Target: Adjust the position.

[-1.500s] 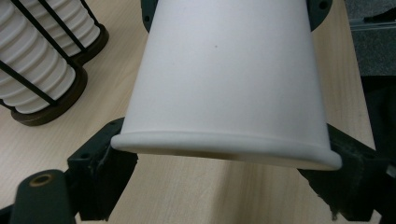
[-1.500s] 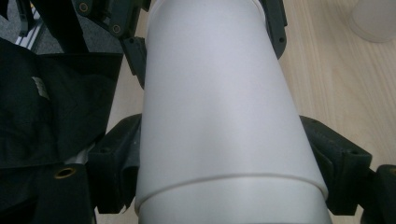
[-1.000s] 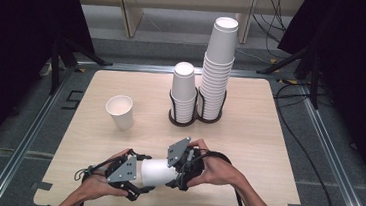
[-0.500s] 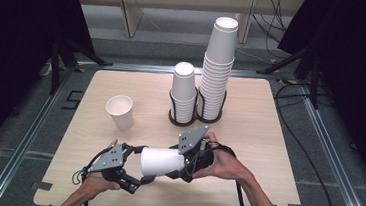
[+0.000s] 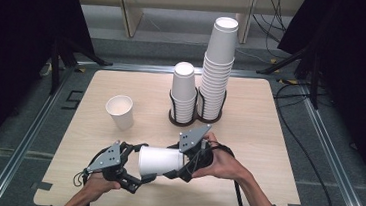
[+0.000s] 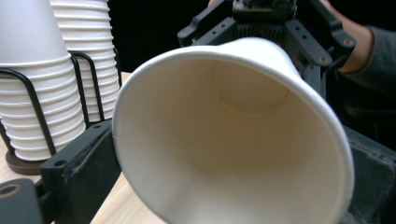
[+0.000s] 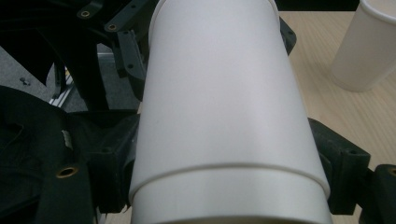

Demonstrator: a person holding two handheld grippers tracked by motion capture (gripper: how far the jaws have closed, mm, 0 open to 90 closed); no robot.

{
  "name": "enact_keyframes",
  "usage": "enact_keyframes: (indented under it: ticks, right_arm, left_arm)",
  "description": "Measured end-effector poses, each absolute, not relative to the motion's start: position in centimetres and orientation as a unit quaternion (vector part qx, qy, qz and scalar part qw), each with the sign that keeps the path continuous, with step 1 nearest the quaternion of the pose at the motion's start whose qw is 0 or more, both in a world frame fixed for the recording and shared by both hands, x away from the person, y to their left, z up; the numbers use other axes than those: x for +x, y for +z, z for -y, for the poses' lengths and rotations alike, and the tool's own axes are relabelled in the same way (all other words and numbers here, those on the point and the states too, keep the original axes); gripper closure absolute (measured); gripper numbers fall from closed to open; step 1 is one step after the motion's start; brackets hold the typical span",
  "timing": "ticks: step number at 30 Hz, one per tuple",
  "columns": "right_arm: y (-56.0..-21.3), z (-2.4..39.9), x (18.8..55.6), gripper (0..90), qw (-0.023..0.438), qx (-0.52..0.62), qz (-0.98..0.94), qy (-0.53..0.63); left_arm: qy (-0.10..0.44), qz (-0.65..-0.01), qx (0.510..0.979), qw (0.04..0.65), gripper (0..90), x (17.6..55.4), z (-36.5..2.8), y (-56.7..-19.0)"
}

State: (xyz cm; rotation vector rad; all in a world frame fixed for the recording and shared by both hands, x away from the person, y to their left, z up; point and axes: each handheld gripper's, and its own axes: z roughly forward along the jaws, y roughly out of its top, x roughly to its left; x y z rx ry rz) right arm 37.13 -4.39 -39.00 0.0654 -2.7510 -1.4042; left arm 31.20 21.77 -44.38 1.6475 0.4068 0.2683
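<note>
Near the front edge of the table point(image 5: 248, 139), a white paper cup point(image 5: 160, 162) hangs on its side just above the wood, caught between both tools. The left gripper point(image 5: 137, 172) has its jaws spread wide around the cup's open rim point(image 6: 224, 130), a jaw pressing each side of the mouth. The right gripper point(image 5: 181, 167) clamps the closed base end, its jaws parted to about the cup's width and tight against the wall point(image 7: 224, 116). Farther back on the left stands a single upright cup point(image 5: 120, 111). Beyond that, near the middle, a black wire rack point(image 5: 196, 115) holds two stacks of cups point(image 5: 218, 71), the right one taller.
</note>
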Motion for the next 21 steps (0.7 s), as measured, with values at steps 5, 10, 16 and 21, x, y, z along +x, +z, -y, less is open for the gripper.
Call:
enact_keyframes:
  ticks: [5,10,16,21]
  right_arm:
    - [-39.2,4.5,37.3,23.9,0.030,0.022,0.888,-0.459]
    - [-39.6,5.0,37.5,24.1,0.049,0.015,0.883,-0.467]
    - [-40.0,4.8,37.8,21.1,0.037,0.019,0.888,-0.459]
    - [-40.2,4.6,37.7,19.3,0.038,0.010,0.897,-0.440]
  left_arm:
    - [0.124,-0.169,0.737,0.643,7.4,31.2,-21.9,-44.0]
    - [0.134,-0.158,0.743,0.637,11.2,31.1,-22.0,-43.6]
    - [0.135,-0.152,0.753,0.626,13.3,31.1,-21.8,-43.7]
    - [0.136,-0.154,0.760,0.616,14.2,30.9,-21.5,-43.7]
